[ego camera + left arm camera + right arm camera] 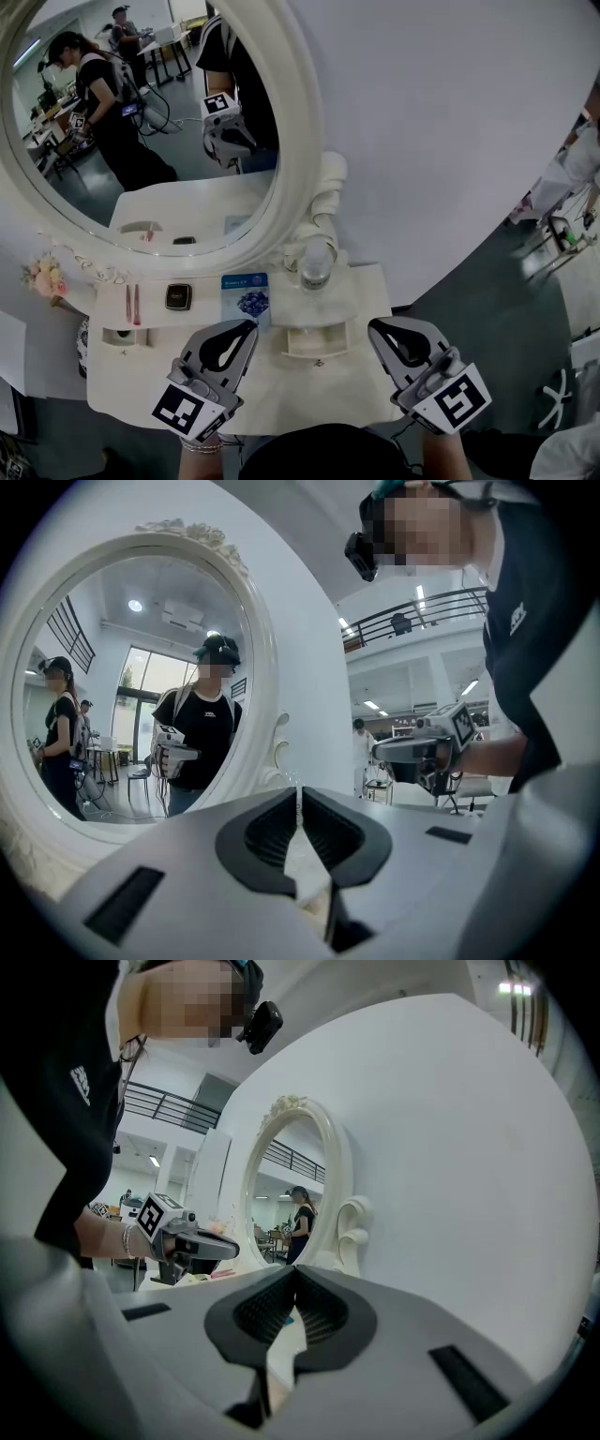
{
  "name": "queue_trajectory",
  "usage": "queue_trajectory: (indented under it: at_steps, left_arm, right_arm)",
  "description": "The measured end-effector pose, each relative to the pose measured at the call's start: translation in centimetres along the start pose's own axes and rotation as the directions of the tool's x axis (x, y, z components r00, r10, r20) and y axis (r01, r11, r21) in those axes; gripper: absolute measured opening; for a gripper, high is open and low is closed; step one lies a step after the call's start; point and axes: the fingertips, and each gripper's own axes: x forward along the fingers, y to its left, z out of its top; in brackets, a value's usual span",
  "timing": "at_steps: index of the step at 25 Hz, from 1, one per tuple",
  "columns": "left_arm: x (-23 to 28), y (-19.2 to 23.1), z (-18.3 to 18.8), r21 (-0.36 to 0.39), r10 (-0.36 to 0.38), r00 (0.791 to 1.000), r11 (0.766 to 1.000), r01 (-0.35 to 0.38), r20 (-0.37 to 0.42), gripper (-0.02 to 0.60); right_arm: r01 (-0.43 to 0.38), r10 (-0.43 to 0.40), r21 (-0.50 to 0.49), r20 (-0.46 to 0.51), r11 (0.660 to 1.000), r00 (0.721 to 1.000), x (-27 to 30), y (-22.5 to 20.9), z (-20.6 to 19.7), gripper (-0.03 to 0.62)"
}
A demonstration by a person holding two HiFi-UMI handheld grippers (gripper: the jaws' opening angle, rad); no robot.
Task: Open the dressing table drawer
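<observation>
Plainly, the risk lies in how small the target is. The drawer (317, 340) sits in the middle of the tabletop (281, 394), between the two tools and just beyond them, and its only hold is a tiny dark knob (319, 362) on the near edge. From this steep angle I cannot tell whether the drawer is pushed home or drawn out a little. The left tool (246, 328) and the right tool (380, 328) both have their jaws closed tip to tip, with nothing between them. If either tool goes for the knob, I judge that its broad tips could slide off such a small button. A hard tug could also shake the clear glass jar (316, 262) standing just behind the drawer, beside a blue card (246, 295).

The table is glossy white with moulded, panelled fronts, so it probably gives little friction. The oval mirror (298, 141) has a thick, rounded cream frame that ends in a carved scroll. The tools are smooth grey shells with ribbed black pads.
</observation>
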Motion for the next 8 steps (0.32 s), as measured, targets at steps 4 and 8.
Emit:
queue_trajectory:
  at_steps: [4, 8]
  left_arm:
    - [-0.01, 0.13, 0.29, 0.003, 0.006, 1.000, 1.000, -0.006, 0.005, 0.032]
    - [-0.03, 0.40, 0.25, 0.016, 0.013, 1.000, 1.000, -0.013, 0.008, 0.031]
  right_arm:
    - [-0.001, 0.001, 0.000, 0.001, 1.000, 1.000, 0.00, -0.06, 0.12, 0.018]
    - [-0.001, 0.001, -0.015, -0.009, 1.000, 1.000, -0.05, -0.23, -0.09, 0.018]
